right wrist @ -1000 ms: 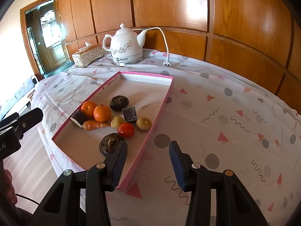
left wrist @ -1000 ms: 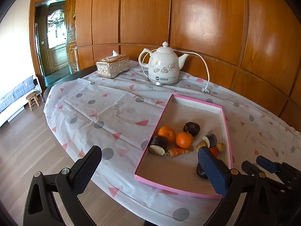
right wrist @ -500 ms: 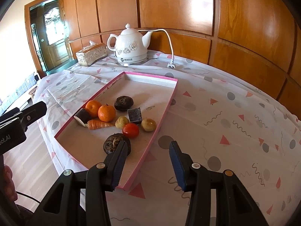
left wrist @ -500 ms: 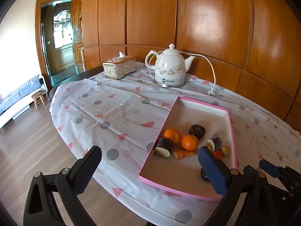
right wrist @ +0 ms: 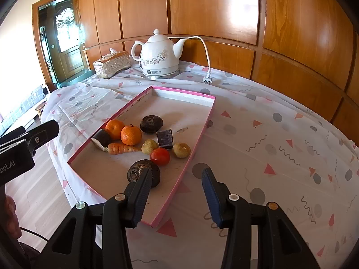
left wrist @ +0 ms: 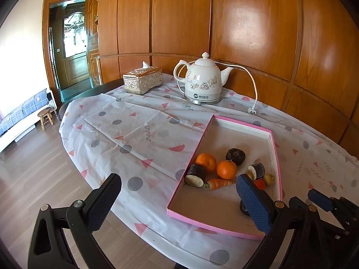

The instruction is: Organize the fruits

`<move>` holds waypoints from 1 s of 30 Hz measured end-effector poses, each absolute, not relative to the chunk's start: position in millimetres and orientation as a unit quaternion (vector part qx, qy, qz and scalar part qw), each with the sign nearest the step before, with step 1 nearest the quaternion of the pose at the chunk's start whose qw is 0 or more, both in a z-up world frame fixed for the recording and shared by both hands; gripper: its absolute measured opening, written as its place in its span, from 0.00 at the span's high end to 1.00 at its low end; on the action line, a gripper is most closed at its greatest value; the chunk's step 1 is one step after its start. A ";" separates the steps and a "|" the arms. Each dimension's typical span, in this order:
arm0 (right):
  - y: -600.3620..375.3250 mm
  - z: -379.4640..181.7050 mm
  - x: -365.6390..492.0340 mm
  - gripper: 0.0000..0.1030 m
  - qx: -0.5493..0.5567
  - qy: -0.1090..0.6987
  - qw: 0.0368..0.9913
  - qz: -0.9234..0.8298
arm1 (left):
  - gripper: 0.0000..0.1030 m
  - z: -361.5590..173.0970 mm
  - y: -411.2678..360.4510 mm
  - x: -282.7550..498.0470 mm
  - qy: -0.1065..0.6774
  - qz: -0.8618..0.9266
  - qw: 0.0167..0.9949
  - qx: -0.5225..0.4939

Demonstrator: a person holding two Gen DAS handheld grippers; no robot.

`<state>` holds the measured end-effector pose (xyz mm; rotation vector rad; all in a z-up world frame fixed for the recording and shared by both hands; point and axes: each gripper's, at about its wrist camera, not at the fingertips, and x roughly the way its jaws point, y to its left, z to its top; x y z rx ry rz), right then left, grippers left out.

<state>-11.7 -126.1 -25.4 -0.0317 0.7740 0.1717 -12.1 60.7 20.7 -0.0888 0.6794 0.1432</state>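
A pink-rimmed tray (right wrist: 197,139) (left wrist: 190,159) lies on the table and holds two oranges (right wrist: 131,135) (left wrist: 226,169), a carrot (right wrist: 119,149), a red tomato (right wrist: 160,156), dark round fruits (right wrist: 151,123), a dark cube (right wrist: 165,138) and small yellowish fruits (right wrist: 181,150). My right gripper (right wrist: 175,192) is open and empty, above the tray's near right corner, its left finger next to a dark fruit (right wrist: 136,172). My left gripper (left wrist: 179,201) is open wide and empty, off the tray's near left end.
A white kettle (right wrist: 159,55) with cord and plug (right wrist: 207,79) stands behind the tray, a tissue box (right wrist: 112,63) to its left. The patterned tablecloth (right wrist: 280,148) covers the round table. The table's edge and wooden floor (left wrist: 33,168) lie to the left.
Both grippers have drawn back and risen slightly, so the tray and kettle look a little farther away. Nothing on the tray has moved. Both grippers stay open.
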 end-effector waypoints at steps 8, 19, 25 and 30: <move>-122.8 -24.7 -12.9 0.54 -0.020 0.376 0.922 0.085 | 0.00 21.4 63.0 -13.1 0.332 0.072 0.939 -0.048; -121.6 -23.8 -12.6 0.54 -0.020 0.376 0.922 0.085 | 0.00 23.5 64.6 -14.7 0.327 0.075 0.941 -0.049; -121.4 -24.2 -13.0 0.54 -0.020 0.376 0.922 0.086 | 0.00 24.8 64.8 -16.5 0.324 0.076 0.942 -0.050; -121.4 -24.2 -13.3 0.54 -0.020 0.377 0.922 0.086 | 0.00 24.8 64.7 -16.2 0.324 0.076 0.942 -0.050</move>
